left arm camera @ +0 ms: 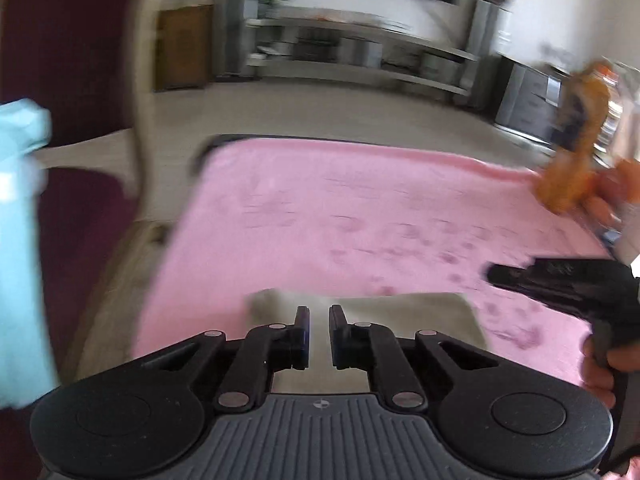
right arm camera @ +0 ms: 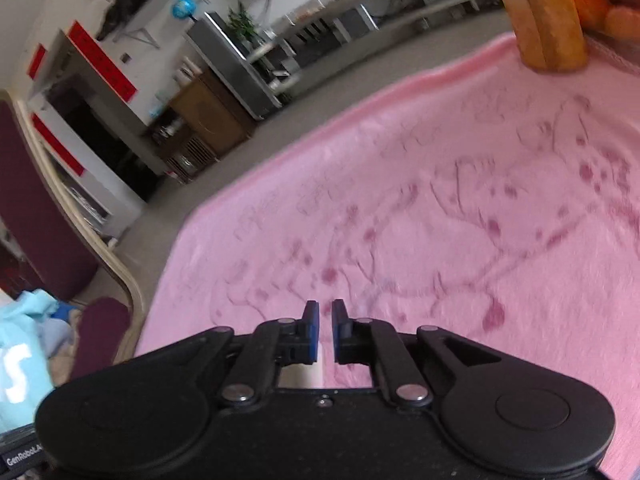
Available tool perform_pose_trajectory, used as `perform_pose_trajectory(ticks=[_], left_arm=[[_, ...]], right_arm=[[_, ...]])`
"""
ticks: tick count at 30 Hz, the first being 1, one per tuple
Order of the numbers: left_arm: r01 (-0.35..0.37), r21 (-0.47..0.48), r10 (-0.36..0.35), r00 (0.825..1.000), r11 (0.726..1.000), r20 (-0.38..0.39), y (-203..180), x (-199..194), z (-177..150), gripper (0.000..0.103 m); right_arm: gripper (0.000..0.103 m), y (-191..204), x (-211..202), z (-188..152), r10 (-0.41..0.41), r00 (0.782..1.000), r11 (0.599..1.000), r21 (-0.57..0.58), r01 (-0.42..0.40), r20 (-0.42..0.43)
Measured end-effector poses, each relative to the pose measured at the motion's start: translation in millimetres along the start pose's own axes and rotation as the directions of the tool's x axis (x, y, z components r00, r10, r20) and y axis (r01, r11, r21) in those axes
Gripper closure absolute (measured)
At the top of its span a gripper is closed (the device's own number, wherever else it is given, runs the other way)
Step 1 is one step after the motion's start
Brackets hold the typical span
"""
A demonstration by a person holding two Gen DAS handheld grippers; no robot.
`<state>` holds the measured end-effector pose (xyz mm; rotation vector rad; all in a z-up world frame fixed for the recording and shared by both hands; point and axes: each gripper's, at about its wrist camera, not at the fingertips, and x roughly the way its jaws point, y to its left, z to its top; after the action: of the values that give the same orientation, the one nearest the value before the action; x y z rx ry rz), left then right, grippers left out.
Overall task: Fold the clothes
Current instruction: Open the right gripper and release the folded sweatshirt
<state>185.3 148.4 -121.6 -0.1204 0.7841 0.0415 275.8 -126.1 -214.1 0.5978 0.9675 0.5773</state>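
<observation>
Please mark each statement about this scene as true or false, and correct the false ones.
1. A pink blanket covers the work surface. True.
2. A beige folded cloth lies just ahead of the left hand-held gripper. True.
3. The left hand-held gripper is clamped on the beige cloth. False: its fingers stand a little apart with nothing between them.
4. A light blue garment lies spread out in the middle of the blanket. False: it is off to the left side, beyond the blanket's edge.
5. The right hand-held gripper points over bare pink blanket. True.
</observation>
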Motion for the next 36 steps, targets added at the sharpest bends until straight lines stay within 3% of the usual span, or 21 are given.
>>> perform_pose_trajectory(ticks=[4, 6, 8, 11, 15, 17, 19, 21, 23, 25, 27, 29, 32, 36], left_arm=[[0.15, 0.079, -0.138, 0.981, 0.986, -0.137, -12, 41, 0, 0.093], [0.146, 0.082, -0.13, 0.976, 0.986, -0.177, -8, 57, -3, 0.092], [0.073, 0.059, -0.062, 0.984, 0.996, -0.169, 5, 72, -3, 0.09], [0.051, -0.082, -0.062, 0.988, 0.995, -0.145, 32, 80, 3, 0.09], [-0.04, -0.098, 0.031, 0.995, 0.994, -0.091, 36, 82, 4, 0.09], [-0.153, -0.088, 0.147, 0.987, 0.984, -0.065, 37, 79, 6, 0.092], [-0.248, -0.089, 0.244, 0.968, 0.965, -0.053, 40, 74, 9, 0.093], [-0.32, -0.1, 0.316, 0.947, 0.942, -0.059, 47, 66, 11, 0.093], [-0.337, -0.109, 0.33, 0.941, 0.935, -0.074, 51, 50, 12, 0.093], [-0.332, -0.078, 0.326, 0.942, 0.94, -0.083, 45, 30, 10, 0.092], [-0.3, -0.063, 0.294, 0.952, 0.952, -0.089, 40, 8, 6, 0.091], [-0.235, -0.075, 0.229, 0.97, 0.969, -0.081, 35, -20, -5, 0.083], [-0.189, -0.064, 0.183, 0.98, 0.98, -0.082, 32, -49, -30, 0.083], [-0.152, -0.056, 0.146, 0.984, 0.987, -0.103, 29, -81, -71, 0.083]], right_arm=[[0.095, 2, 4, 3, 0.048, 0.996, 0.999, -0.006, -0.049, -0.08], [0.095, 3, 5, 4, 0.072, 0.99, 0.997, -0.008, -0.073, -0.119], [0.095, 5, 7, 6, 0.095, 0.983, 0.995, -0.009, -0.098, -0.159], [0.103, -7, 15, 6, 0.103, 0.984, 0.995, 0.022, -0.101, -0.147], [0.103, -22, 9, 11, 0.051, 0.999, 0.997, 0.057, -0.052, 0.015], [0.103, -19, 0, 10, -0.051, 0.994, 0.999, 0.022, 0.049, 0.099], [0.098, -16, -9, 9, -0.145, 0.974, 0.989, -0.009, 0.148, 0.172], [0.094, -13, -21, 7, -0.21, 0.957, 0.974, -0.036, 0.222, 0.201], [0.092, -12, -40, 5, -0.235, 0.951, 0.969, -0.032, 0.246, 0.203], [0.092, -9, -64, 4, -0.244, 0.95, 0.966, -0.035, 0.255, 0.192], [0.085, -4, -87, 1, -0.232, 0.957, 0.97, -0.036, 0.242, 0.172], [0.08, 5, -107, -2, -0.198, 0.968, 0.978, -0.034, 0.205, 0.157], [0.079, 26, -136, -10, -0.164, 0.978, 0.983, -0.059, 0.173, 0.131], [0.072, 52, -167, -36, -0.18, 0.976, 0.973, -0.12, 0.195, 0.119]])
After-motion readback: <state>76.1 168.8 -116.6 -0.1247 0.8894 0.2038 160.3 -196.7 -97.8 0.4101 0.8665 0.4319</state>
